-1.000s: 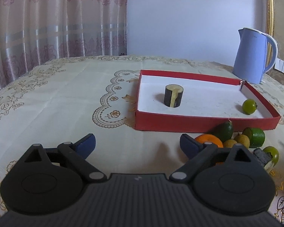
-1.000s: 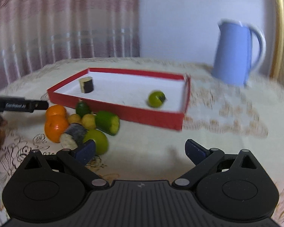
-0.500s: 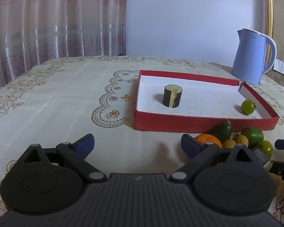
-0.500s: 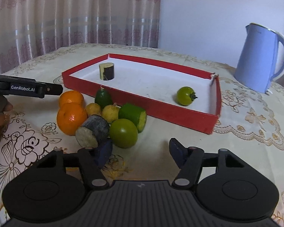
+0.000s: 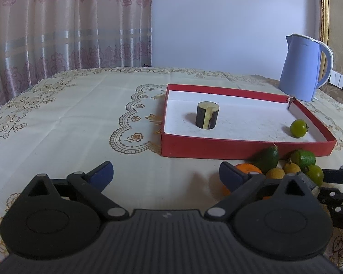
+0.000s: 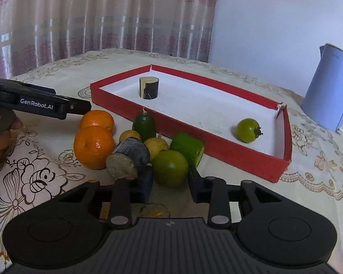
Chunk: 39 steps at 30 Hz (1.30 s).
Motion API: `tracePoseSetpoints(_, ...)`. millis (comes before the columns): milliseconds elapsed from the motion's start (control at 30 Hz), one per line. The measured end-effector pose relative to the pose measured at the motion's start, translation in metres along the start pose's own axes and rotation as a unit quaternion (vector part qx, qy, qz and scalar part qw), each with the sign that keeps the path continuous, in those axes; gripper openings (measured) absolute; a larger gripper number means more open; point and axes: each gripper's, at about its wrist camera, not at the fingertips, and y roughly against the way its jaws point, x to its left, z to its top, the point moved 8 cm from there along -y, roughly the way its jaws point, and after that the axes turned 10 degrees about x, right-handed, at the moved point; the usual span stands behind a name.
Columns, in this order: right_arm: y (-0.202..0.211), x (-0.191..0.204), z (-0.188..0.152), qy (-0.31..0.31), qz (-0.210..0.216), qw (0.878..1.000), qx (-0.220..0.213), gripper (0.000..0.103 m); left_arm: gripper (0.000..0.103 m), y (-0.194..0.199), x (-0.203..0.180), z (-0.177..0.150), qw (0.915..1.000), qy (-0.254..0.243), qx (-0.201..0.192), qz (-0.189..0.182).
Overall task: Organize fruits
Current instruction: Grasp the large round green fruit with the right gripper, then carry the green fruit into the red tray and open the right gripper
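Observation:
A red tray (image 6: 228,153) (image 5: 240,147) holds a dark cut cylinder (image 6: 148,88) (image 5: 207,118) and a small green tomato (image 6: 248,130) (image 5: 298,128). In front of it lies a pile: two oranges (image 6: 93,146), yellow fruits (image 6: 156,145), an avocado (image 6: 144,125), a green cut piece (image 6: 187,149), a dark cut piece (image 6: 128,159) and a round green fruit (image 6: 170,167). My right gripper (image 6: 170,182) has its fingers close on either side of the round green fruit. My left gripper (image 5: 165,174) is open and empty above the cloth, left of the pile (image 5: 285,164).
A blue kettle (image 5: 305,68) (image 6: 329,93) stands behind the tray's right end. The table has a cream embroidered cloth (image 5: 80,114). Curtains and a wall lie behind. The left gripper's arm (image 6: 38,104) reaches in beside the oranges.
My right gripper has moved forward to the pile and narrowed around the round green fruit. The left gripper has barely moved.

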Motion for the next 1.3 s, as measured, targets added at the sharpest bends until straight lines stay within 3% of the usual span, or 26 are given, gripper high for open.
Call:
tracePoseSetpoints(600, 0.038, -0.037, -0.008, -0.06, -0.064, 0.995, -0.048, 0.032, 0.1, 0.0, 0.001, 0.0, 1.0, 0.003, 0.003, -0.002)
tracePoseSetpoints(800, 0.039, -0.057, 0.006, -0.087, -0.075, 0.992, -0.058, 0.032, 0.101, 0.0, 0.001, 0.0, 1.0, 0.002, 0.003, 0.0)
tracePoseSetpoints(1300, -0.027, -0.055, 0.067, -0.054, -0.072, 0.996, -0.03, 0.032, 0.103, 0.0, 0.0, 0.0, 1.0, 0.002, 0.002, -0.002)
